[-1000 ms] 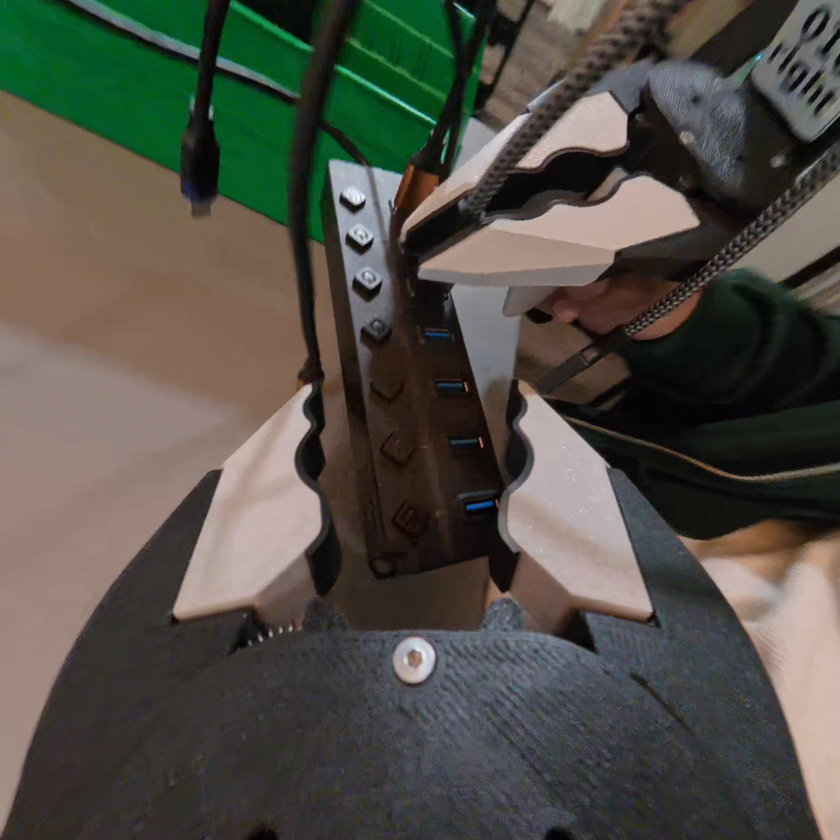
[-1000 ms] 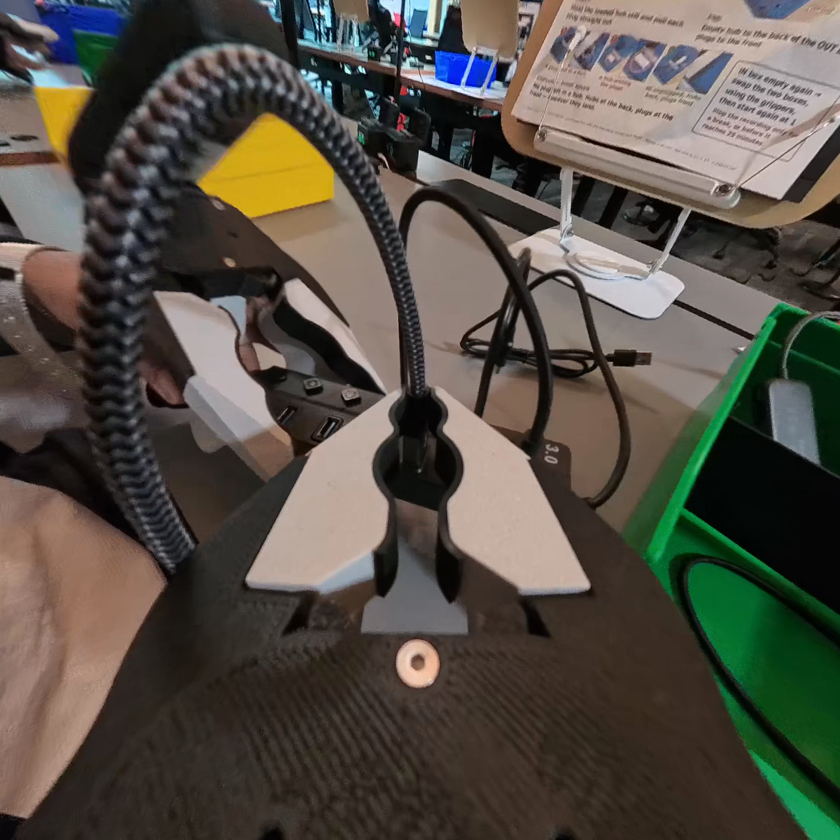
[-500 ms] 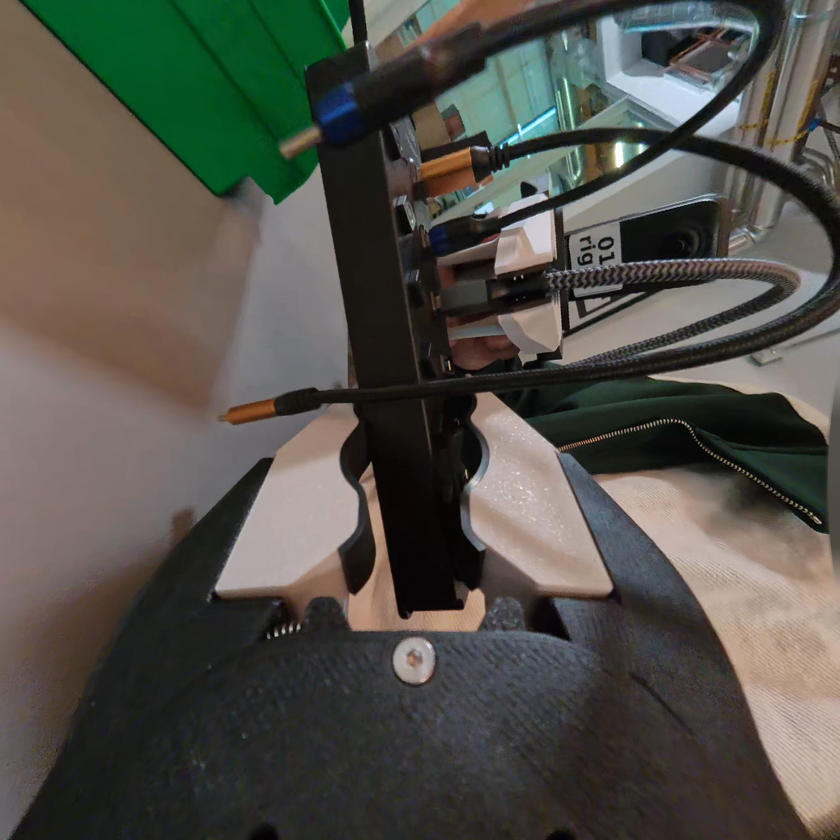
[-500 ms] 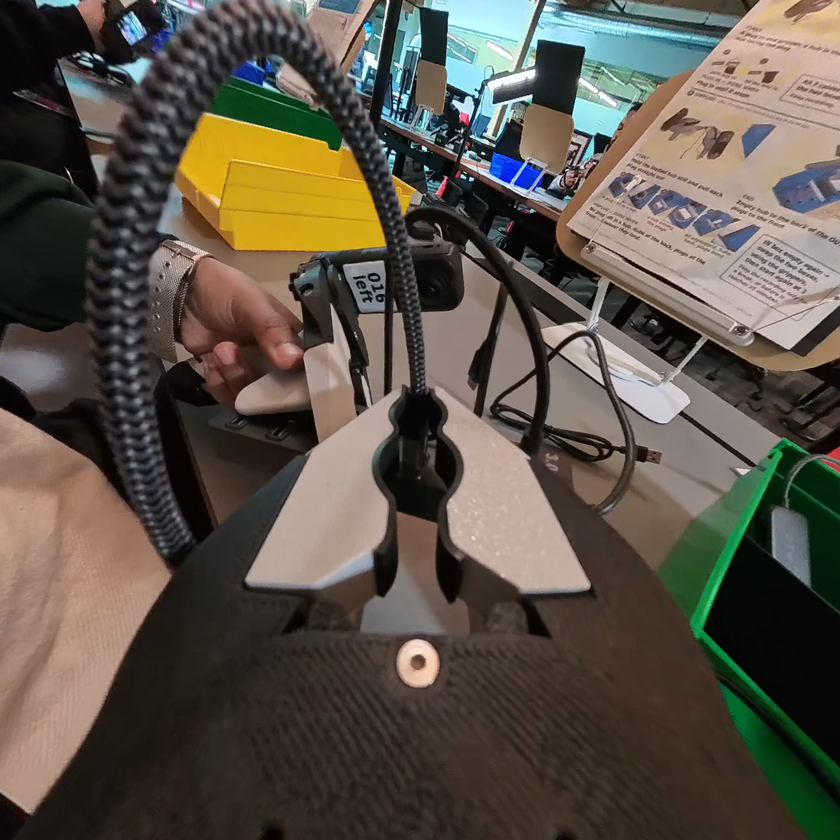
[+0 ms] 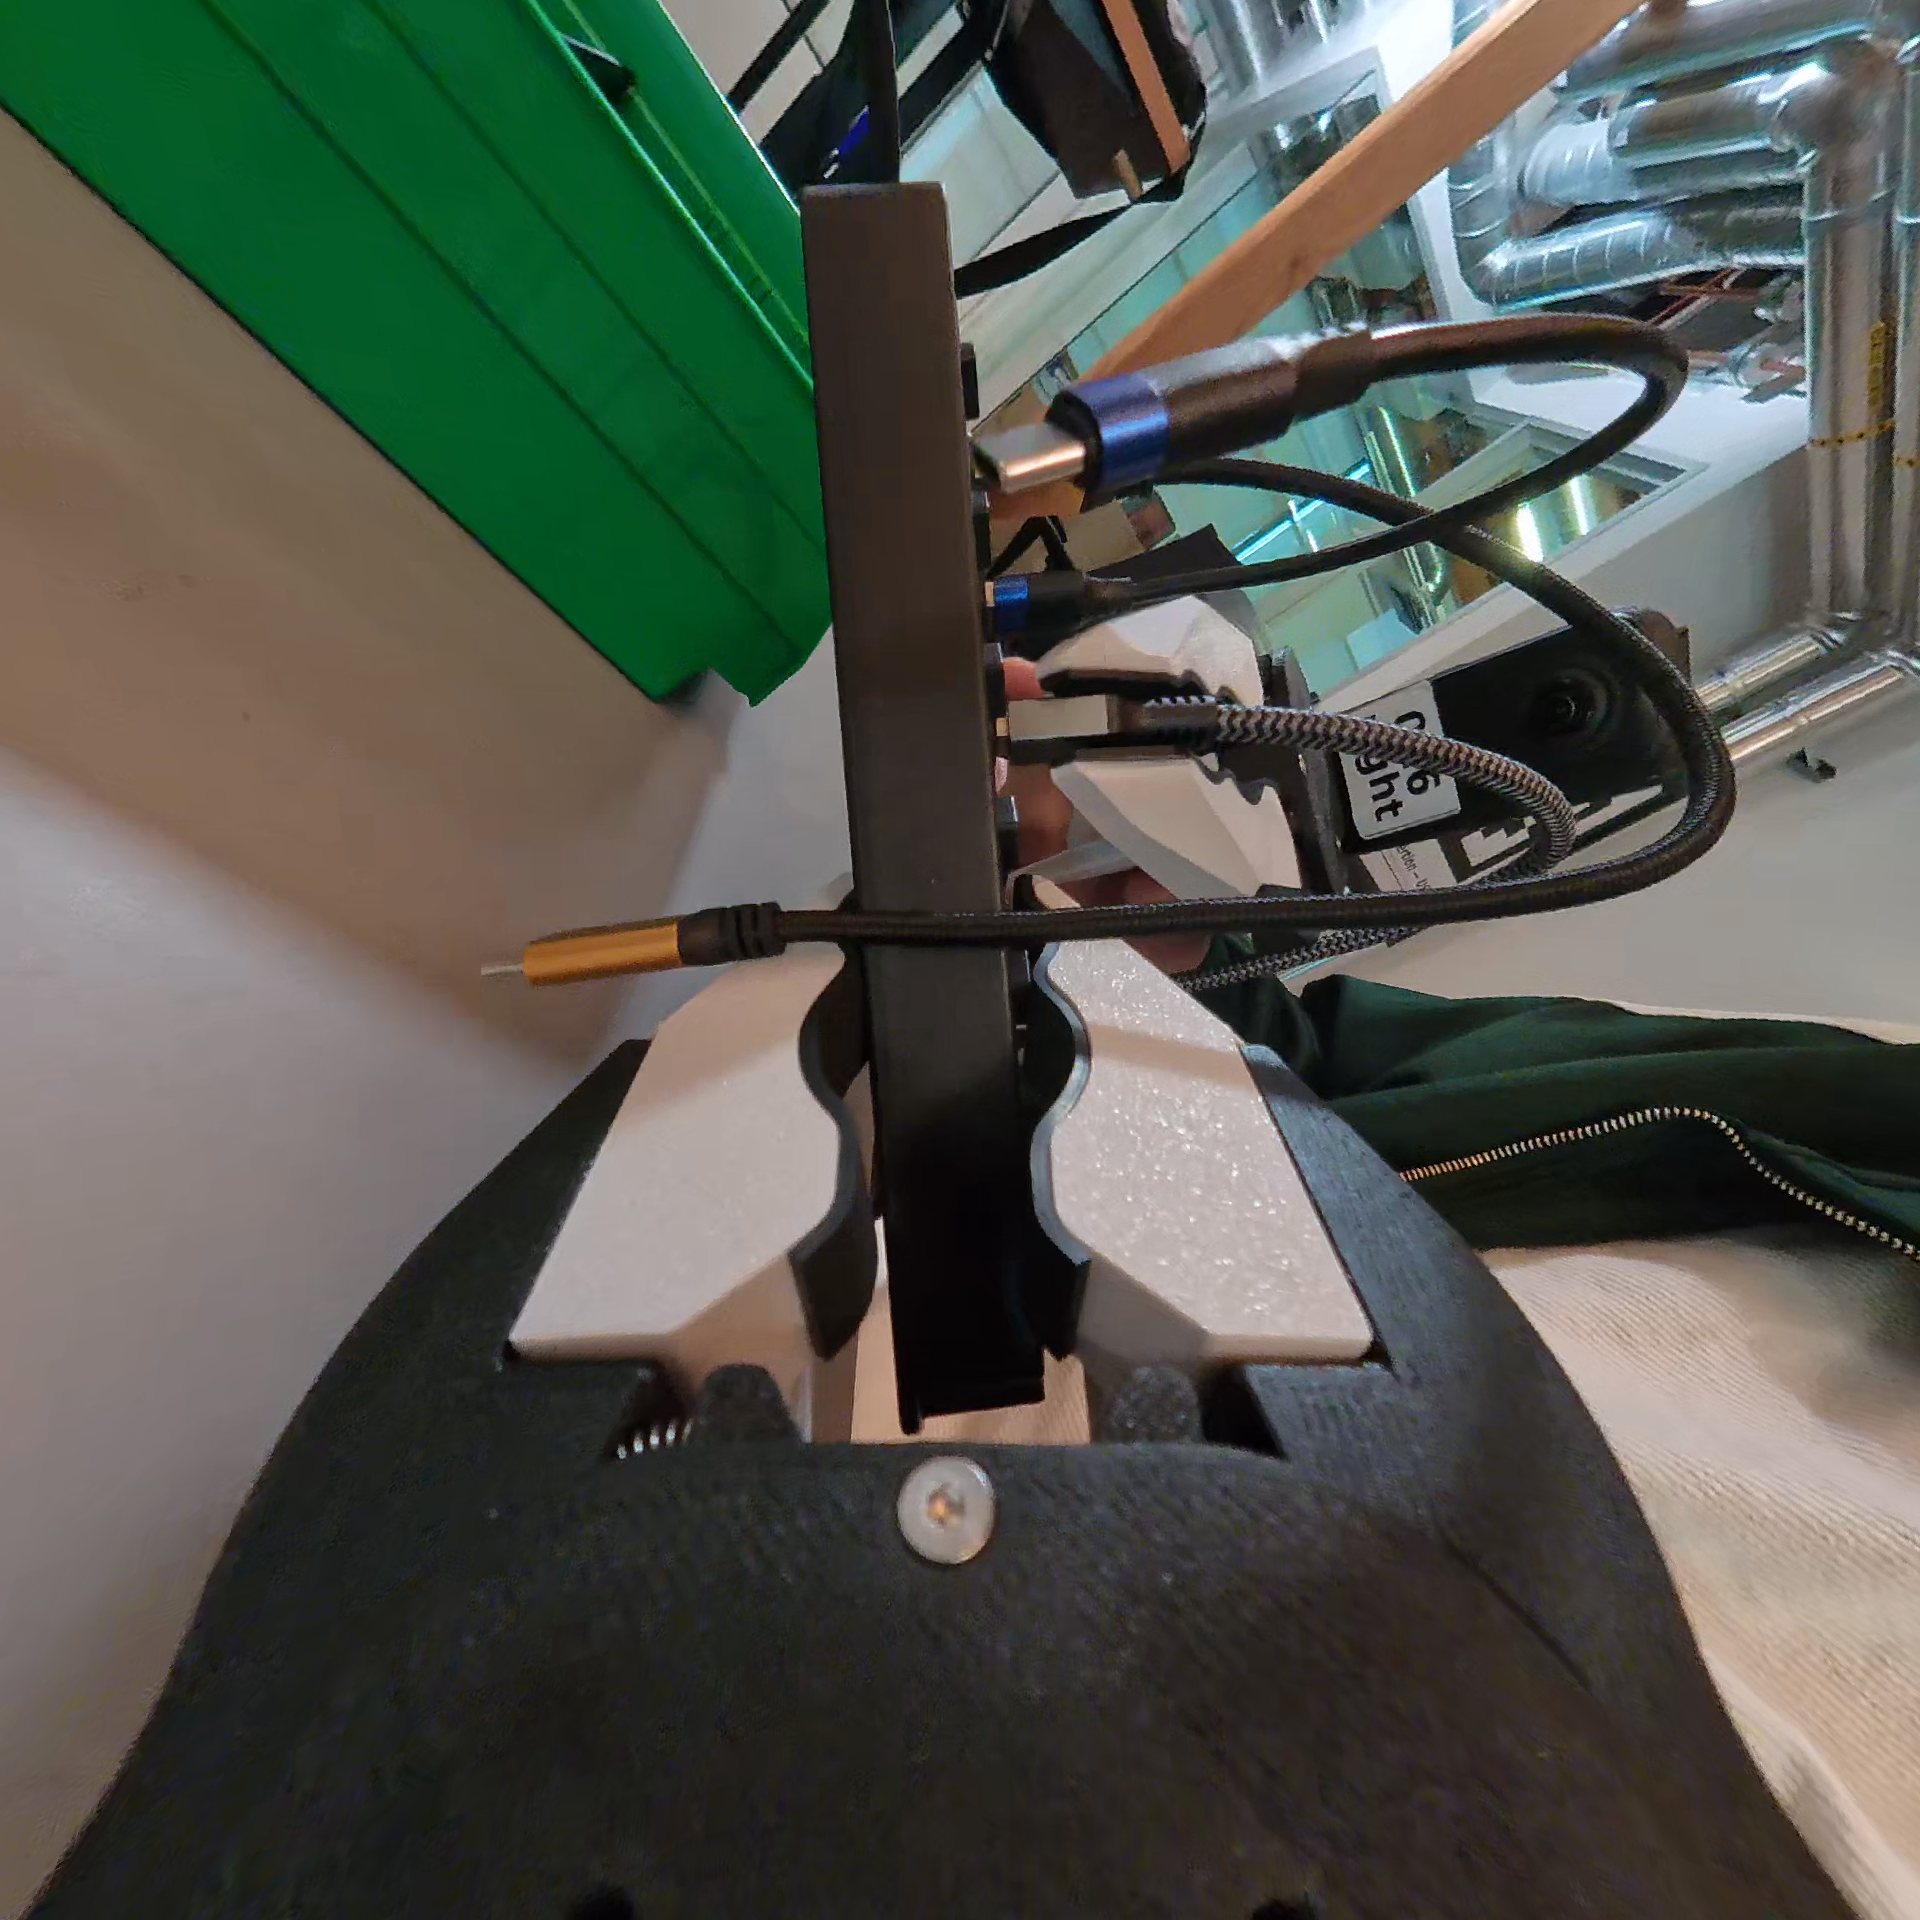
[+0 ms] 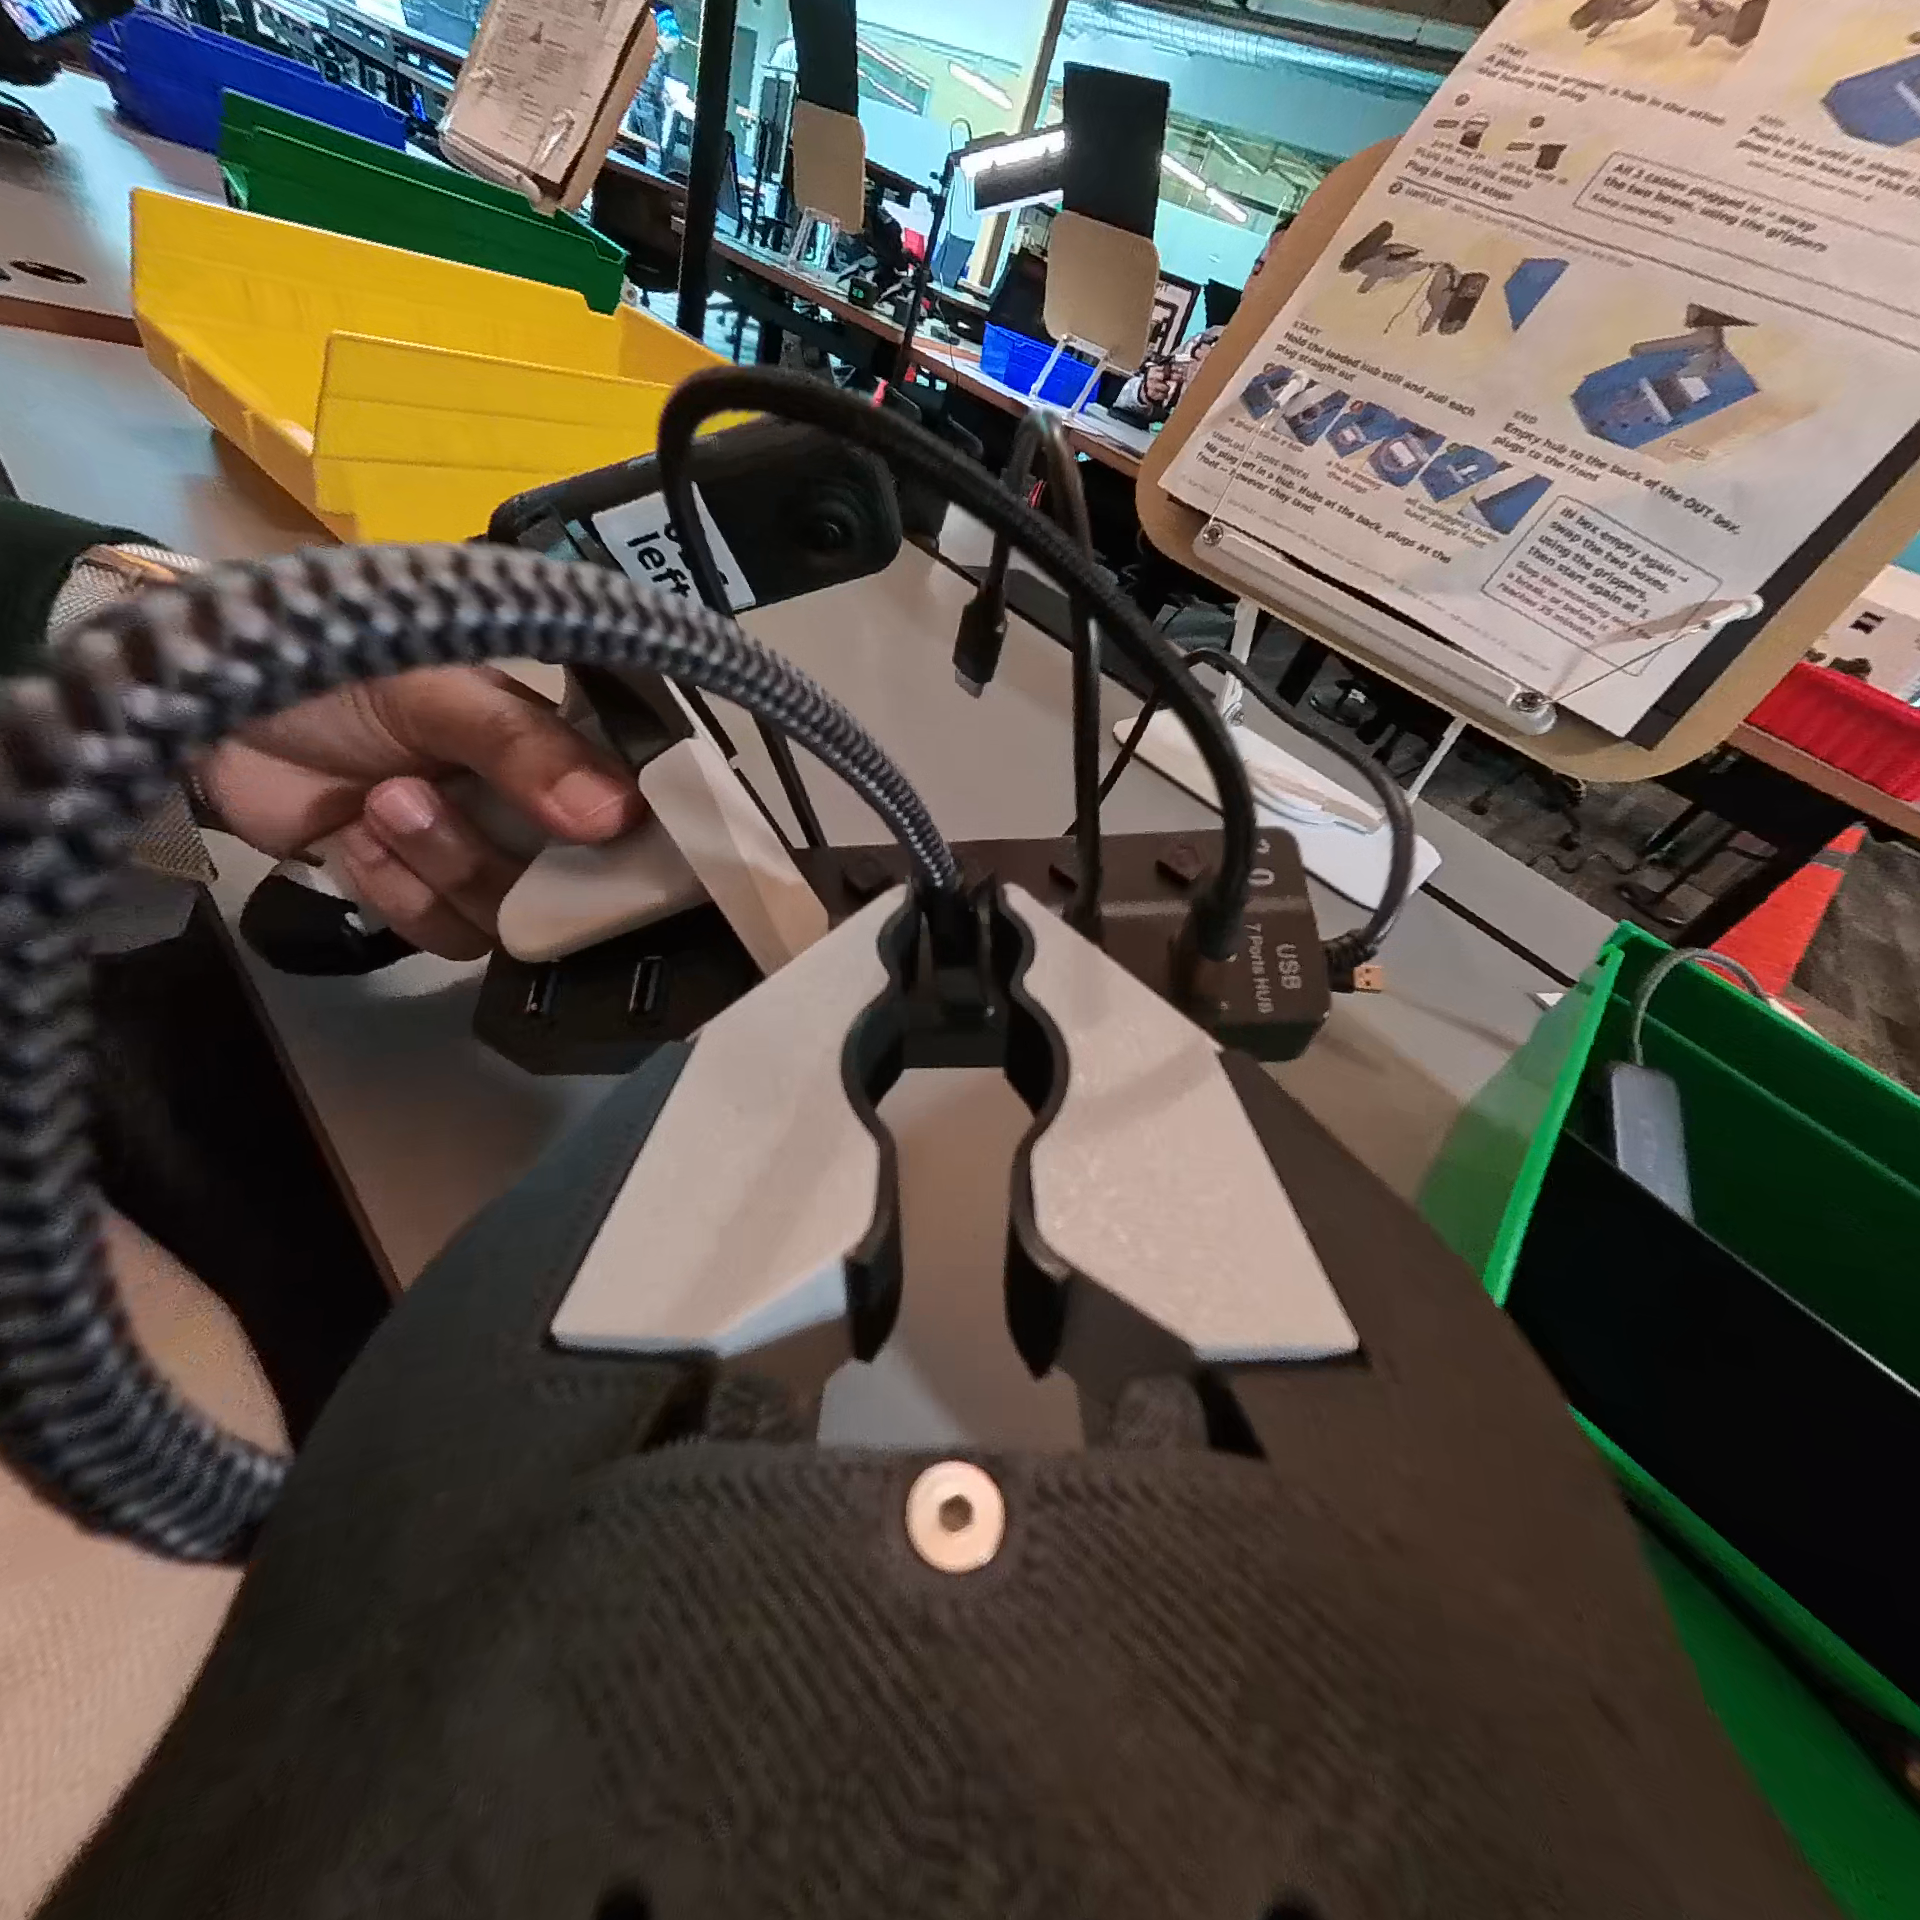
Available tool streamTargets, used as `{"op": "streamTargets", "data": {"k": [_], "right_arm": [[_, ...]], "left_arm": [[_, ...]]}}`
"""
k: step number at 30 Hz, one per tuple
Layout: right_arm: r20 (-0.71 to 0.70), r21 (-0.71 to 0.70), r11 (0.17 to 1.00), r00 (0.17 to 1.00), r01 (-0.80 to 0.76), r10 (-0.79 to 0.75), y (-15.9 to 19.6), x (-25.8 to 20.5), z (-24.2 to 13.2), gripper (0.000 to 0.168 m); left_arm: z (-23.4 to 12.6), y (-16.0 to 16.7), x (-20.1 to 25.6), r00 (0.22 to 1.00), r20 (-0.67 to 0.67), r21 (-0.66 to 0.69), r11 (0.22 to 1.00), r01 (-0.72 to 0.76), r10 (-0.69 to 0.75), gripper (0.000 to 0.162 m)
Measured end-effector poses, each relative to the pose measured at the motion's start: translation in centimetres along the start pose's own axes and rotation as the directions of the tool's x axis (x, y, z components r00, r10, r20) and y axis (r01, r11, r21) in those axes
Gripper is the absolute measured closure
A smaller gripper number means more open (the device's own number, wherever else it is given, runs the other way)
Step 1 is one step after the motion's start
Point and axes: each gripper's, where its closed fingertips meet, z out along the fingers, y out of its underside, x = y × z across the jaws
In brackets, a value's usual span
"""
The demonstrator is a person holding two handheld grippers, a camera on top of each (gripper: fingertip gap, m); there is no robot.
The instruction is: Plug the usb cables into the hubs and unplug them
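Left wrist view, nearest the lens: left gripper (image 5: 940, 997), pale fingers clenched on the lower end of the hub (image 5: 904, 623). Hub seen edge-on at frame centre, a long, slim, matte black bar rising upright to the upper middle, ports facing right. Draped across it just above the fingertips, a black cable ending in a gold-sleeved plug (image 5: 613, 951), loose and pointing left. Higher on the right face, a blue-ringed plug (image 5: 1101, 436) hanging free just beside the hub. Between them, right gripper (image 5: 1039, 722), coming in from the right and grasping the plug of the braided cable (image 5: 1403, 748), the plug's end at the hub's port face; how far in, impossible to tell. Upper left, beyond, a green bin (image 5: 416, 312).

Right wrist view, near to far: right gripper (image 6: 951, 935) at centre, fingertips closed on the dark plug (image 6: 956, 966). Grey-and-black braided cable (image 6: 416, 623) looping up and off to the left. Hub (image 6: 1262, 966) lying across mid-frame just past the tips, black, with small square buttons along the top. Left of centre, a hand (image 6: 416, 790) on the left gripper (image 6: 675, 883). Farther back, a yellow bin (image 6: 416, 395) upper left and an instruction sheet (image 6: 1558, 364) on a stand upper right.
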Motion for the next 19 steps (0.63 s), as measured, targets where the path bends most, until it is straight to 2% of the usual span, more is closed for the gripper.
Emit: {"op": "streamTargets", "data": {"k": [6,19], "right_arm": [[-0.047,-0.04,0.998,0.998,0.043,-0.045,-0.1,0.4,0.0,0.16],[-0.114,-0.025,0.993,0.986,0.119,-0.121,-2.1,0.8,-1.1,0.161]], "left_arm": [[0.0,-0.9,-0.6,0.999,0.029,0.077,0.996,0.042,-0.045,0.141],[0.3,-2.0,0.7,0.999,0.036,0.141,0.99,-0.006,0.001,0.14]]}}
